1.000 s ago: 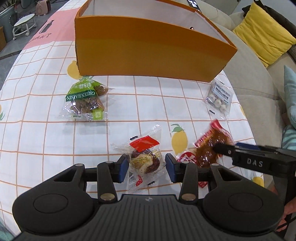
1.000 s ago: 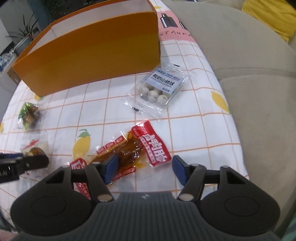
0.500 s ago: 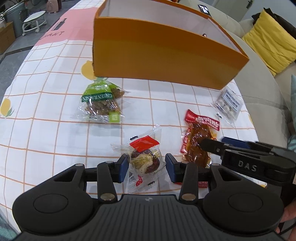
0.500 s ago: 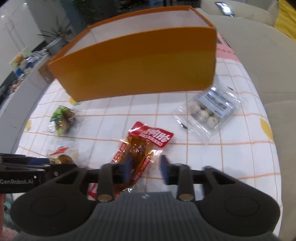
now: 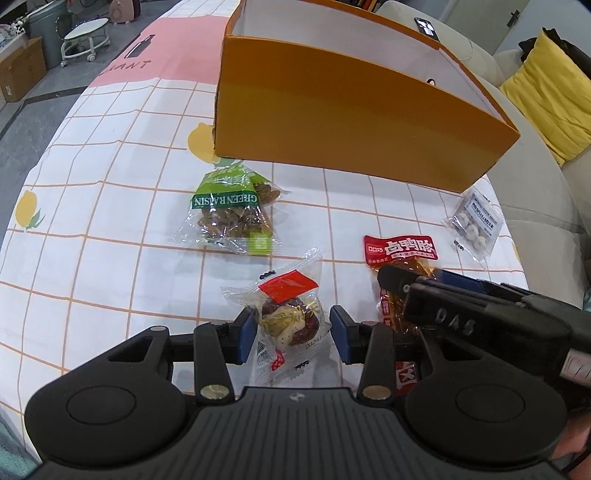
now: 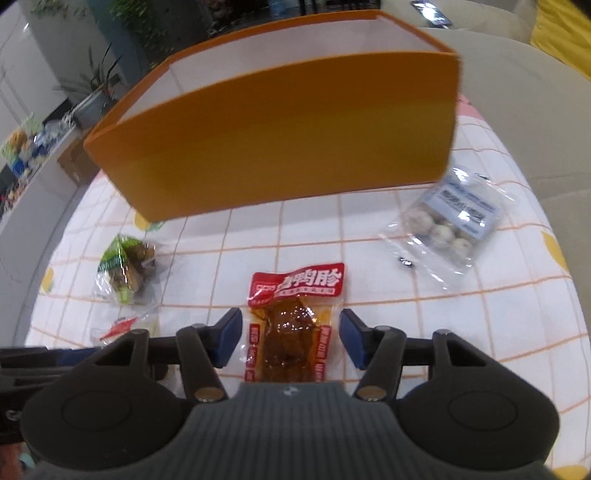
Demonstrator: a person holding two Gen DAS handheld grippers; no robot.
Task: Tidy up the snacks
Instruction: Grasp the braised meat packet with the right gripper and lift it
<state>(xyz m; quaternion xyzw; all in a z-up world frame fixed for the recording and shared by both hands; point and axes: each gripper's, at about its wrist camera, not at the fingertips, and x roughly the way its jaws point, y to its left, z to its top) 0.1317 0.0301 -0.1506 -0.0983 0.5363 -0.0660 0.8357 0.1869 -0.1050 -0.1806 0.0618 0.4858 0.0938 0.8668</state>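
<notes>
A clear date-snack packet (image 5: 290, 317) with a red label sits between the blue pads of my left gripper (image 5: 293, 334), which is shut on it. Beside it on the right, my right gripper (image 6: 291, 338) is shut on a red packet of brown braised meat (image 6: 291, 328), gripping it by its two long edges. The left wrist view shows this packet (image 5: 400, 249) sticking out past the right gripper (image 5: 413, 280). A large open orange box (image 5: 351, 122) stands just behind both grippers. A green raisin bag (image 5: 231, 214) and a packet of white balls (image 5: 476, 225) lie flat in front of it.
The table wears a white checked cloth with lemon prints (image 5: 110, 221). A beige sofa (image 5: 535, 203) with a yellow cushion (image 5: 554, 96) runs along its right edge. A phone (image 5: 426, 27) lies on the sofa behind the box.
My right gripper has carried the red packet left toward the middle and turned it straight between its jaws. The orange box looms closer in both views. The left gripper keeps its packet.
</notes>
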